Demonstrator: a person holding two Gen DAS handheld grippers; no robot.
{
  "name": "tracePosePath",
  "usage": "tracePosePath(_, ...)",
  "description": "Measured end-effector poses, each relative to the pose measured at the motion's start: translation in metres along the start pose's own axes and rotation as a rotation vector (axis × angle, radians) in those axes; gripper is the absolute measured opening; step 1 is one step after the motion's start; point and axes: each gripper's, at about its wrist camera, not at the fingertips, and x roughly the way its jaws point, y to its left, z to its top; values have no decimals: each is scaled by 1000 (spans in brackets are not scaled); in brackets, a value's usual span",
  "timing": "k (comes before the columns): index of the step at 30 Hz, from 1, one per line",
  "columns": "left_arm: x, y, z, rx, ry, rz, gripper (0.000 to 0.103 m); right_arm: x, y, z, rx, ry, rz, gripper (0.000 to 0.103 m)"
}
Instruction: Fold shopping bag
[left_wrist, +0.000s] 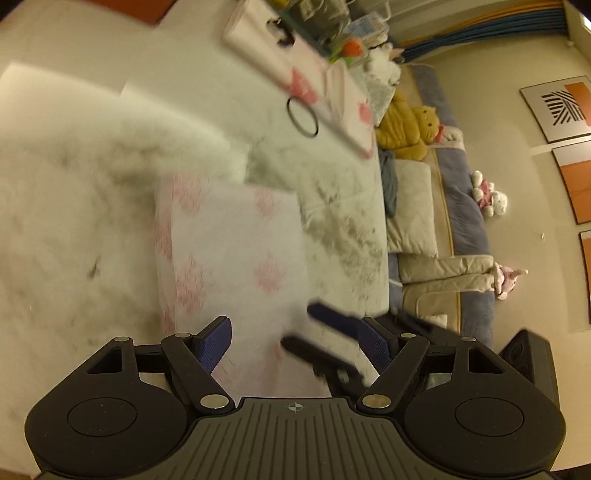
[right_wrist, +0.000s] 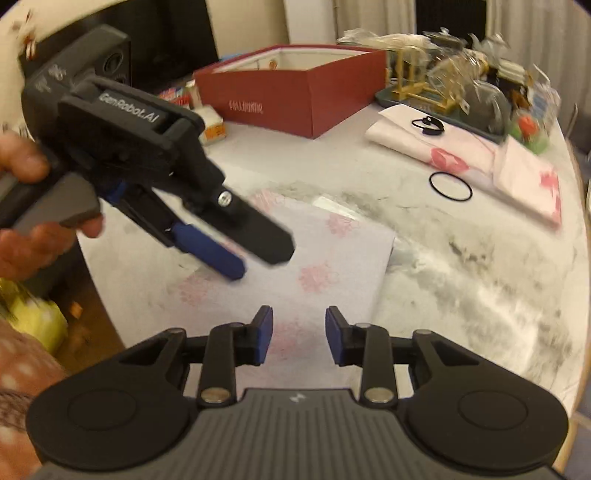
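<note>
A folded white shopping bag (left_wrist: 229, 266) with pink prints lies flat on the marble table (left_wrist: 343, 206). My left gripper (left_wrist: 295, 343) hangs above the bag's near end, open wide, nothing between its blue pads. The right gripper (left_wrist: 297, 325) pokes in from the right, just ahead of it. In the right wrist view the bag (right_wrist: 332, 258) lies ahead on the table (right_wrist: 461, 266). My right gripper (right_wrist: 299, 334) hovers over the bag's near edge, open to a narrow gap that holds nothing. A hand (right_wrist: 22, 162) holds the left gripper (right_wrist: 260, 258) slanting down over the bag's left part.
Other folded pink-print bags (right_wrist: 461, 155) and a black elastic ring (right_wrist: 450, 186) lie at the far right. A red box (right_wrist: 295, 96) and a tray of trinkets (right_wrist: 443, 81) stand behind. The table's rounded edge runs right; beyond is a sofa (left_wrist: 461, 206) with a yellow plush toy (left_wrist: 410, 129).
</note>
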Motion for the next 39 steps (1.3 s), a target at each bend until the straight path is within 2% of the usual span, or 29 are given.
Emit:
tracePosePath(3, 11, -3, -10, 47, 65, 50, 75, 10, -2, -5, -33, 40, -24, 32)
tracePosePath(10, 14, -14, 10, 181, 27, 115, 75, 6, 3, -14, -71, 129, 11, 38)
tracePosePath(11, 15, -16, 15, 194, 26, 123, 75, 4, 7, -15, -67, 144, 32, 42)
tracePosePath(13, 15, -20, 24, 223, 25, 141, 75, -1, 13, -17, -46, 162, 90, 43)
tracePosePath(15, 13, -25, 30, 258, 25, 169, 75, -7, 13, -16, 9, 150, 119, 43)
tracePosePath(18, 1, -36, 32, 304, 9, 178, 75, -21, -7, -11, 150, 65, 121, 42)
tracePosePath(21, -9, -50, 24, 354, 26, 164, 75, -22, -22, -3, 171, 19, 28, 41)
tracePosePath(24, -10, -61, 8, 402, 70, 179, 75, -11, -36, 6, 158, 17, -68, 39)
tracePosePath(28, 7, -59, -16, 464, 170, 192, 75, 7, -53, 14, 165, 29, -84, 38)
tracePosePath(29, 12, -57, -20, 481, 183, 217, 75, 12, -55, 13, 150, 44, -79, 37)
tracePosePath(33, 7, -54, -15, 529, 157, 280, 75, 14, -46, 6, 65, 100, -124, 37)
tracePosePath(37, -4, -48, 3, 544, 133, 348, 75, 8, -41, -3, 109, 136, -109, 38)
tracePosePath(39, -13, -48, 8, 533, 121, 324, 75, 1, -41, -10, 154, 116, -104, 38)
